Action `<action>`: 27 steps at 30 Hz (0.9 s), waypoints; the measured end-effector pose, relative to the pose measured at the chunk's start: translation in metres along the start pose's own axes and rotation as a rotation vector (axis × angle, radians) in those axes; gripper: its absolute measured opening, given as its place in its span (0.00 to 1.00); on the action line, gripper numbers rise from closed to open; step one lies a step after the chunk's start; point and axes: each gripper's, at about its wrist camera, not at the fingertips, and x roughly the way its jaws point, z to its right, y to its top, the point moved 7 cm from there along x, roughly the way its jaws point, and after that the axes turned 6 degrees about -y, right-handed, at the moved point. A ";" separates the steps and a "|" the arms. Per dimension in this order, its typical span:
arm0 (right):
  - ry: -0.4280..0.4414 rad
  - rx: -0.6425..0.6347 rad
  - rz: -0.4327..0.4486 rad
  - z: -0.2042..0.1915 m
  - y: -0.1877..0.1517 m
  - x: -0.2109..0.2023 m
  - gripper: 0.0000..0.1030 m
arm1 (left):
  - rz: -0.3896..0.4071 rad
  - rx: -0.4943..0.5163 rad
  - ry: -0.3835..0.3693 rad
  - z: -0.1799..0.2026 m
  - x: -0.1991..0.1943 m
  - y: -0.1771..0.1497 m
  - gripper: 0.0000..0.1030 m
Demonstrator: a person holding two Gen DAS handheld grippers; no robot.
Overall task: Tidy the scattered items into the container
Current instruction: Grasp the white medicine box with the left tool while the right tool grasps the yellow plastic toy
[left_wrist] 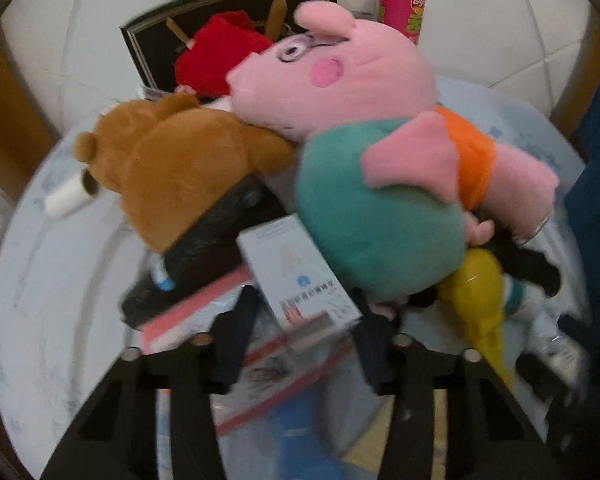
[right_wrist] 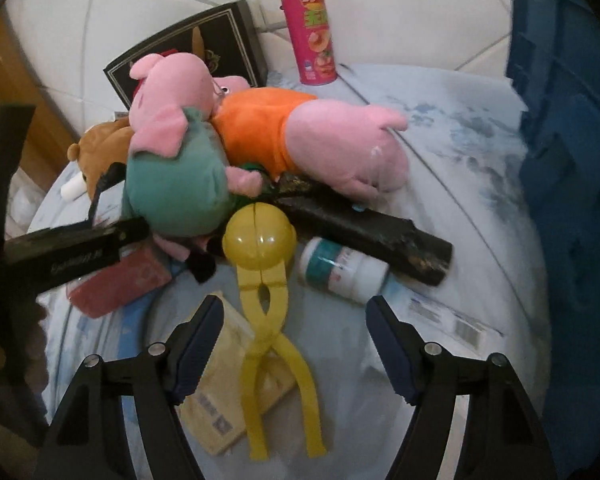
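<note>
Pale blue box (left_wrist: 296, 280) dead between my left tongs (left_wrist: 304, 316); too blurred, so I cannot tell whether the pads are biting. Only the left view gives me that box and the red plush (left_wrist: 220, 56) far ahead, behind the brown bear (left_wrist: 180, 168).

Right view shows more. The right tongs (right_wrist: 294, 308) are released, spread either side of the yellow clamp toy (right_wrist: 268, 312), touching neither handle. White bottle (right_wrist: 340, 268) just ahead-right of them, black log (right_wrist: 360, 224) beyond, pink pig (right_wrist: 172, 120) piled ahead-left.

Blue crate (right_wrist: 560, 160) walls off the right edge, with bare surface (right_wrist: 460, 140) between it and the pile. That's my open lane. Crisp tube (right_wrist: 312, 32) stands upright far ahead.
</note>
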 end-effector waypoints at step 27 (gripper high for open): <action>-0.006 -0.131 -0.068 -0.046 0.021 0.064 0.48 | 0.047 0.022 -0.040 -0.027 -0.005 -0.006 0.36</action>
